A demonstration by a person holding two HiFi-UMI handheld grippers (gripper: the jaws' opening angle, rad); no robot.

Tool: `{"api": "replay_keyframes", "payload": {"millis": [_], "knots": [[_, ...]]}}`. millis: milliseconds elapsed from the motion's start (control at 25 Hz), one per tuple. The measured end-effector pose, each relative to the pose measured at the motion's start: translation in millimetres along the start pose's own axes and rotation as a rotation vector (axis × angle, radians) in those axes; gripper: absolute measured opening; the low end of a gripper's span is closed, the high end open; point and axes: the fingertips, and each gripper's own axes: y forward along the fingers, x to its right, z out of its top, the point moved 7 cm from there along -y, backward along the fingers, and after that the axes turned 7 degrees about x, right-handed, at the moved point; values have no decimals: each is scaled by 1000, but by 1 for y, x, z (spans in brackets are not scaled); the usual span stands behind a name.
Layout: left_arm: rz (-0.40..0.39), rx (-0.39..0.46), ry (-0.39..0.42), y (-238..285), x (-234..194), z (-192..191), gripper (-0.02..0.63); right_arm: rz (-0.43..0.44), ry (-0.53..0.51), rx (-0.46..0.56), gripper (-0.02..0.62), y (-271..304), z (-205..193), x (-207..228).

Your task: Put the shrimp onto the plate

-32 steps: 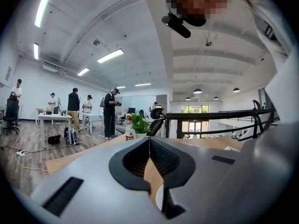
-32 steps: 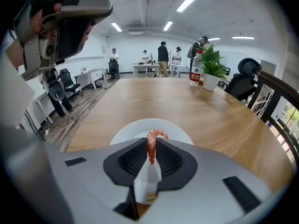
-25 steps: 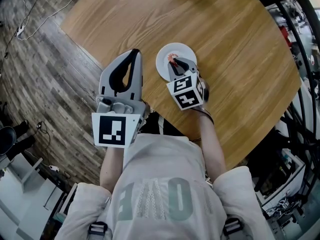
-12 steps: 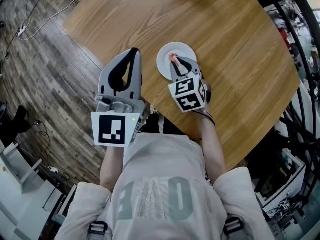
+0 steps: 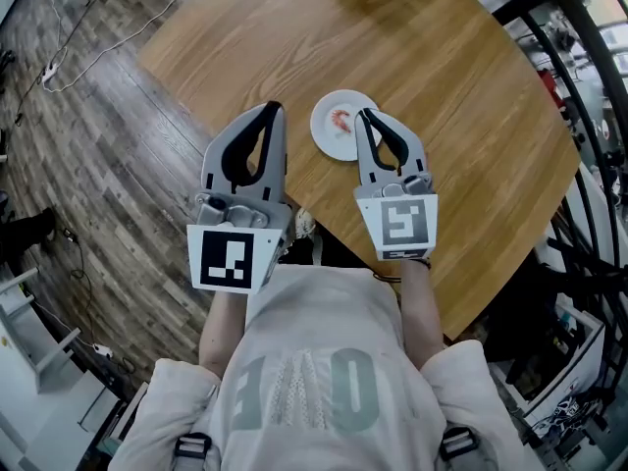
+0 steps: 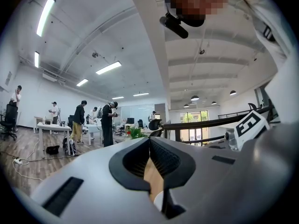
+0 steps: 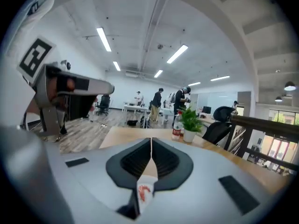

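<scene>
Shrimp [image 5: 340, 118] lies on the white plate [image 5: 324, 141] on the tabletop [image 5: 442, 77], so I call the job done, nothing left to place, my right tongs [image 5: 364, 114] and left tongs [image 5: 272, 107] both pressed together, empty.

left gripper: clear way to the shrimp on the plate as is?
Probably yes: only bare table lies between the left gripper and the shrimp on its plate; the right gripper is beyond it. Left jaws shut, though.
</scene>
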Motion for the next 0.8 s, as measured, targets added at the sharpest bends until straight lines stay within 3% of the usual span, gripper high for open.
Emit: {"api": "replay_keyframes", "payload": {"millis": [120,360,560,800], "knots": [[-11,27,0,-6,5,10,9,-62,44,125,21,-20,32,4],[-50,95,16,-16,12,37,9,-135,15,220,20,-56,71,0],[-73,161,40,-15,15,55,11,-165,-14,266,20,-67,87,-1],[-98,169,62,-13,20,59,11,-176,-28,275,20,-71,93,0]]}}
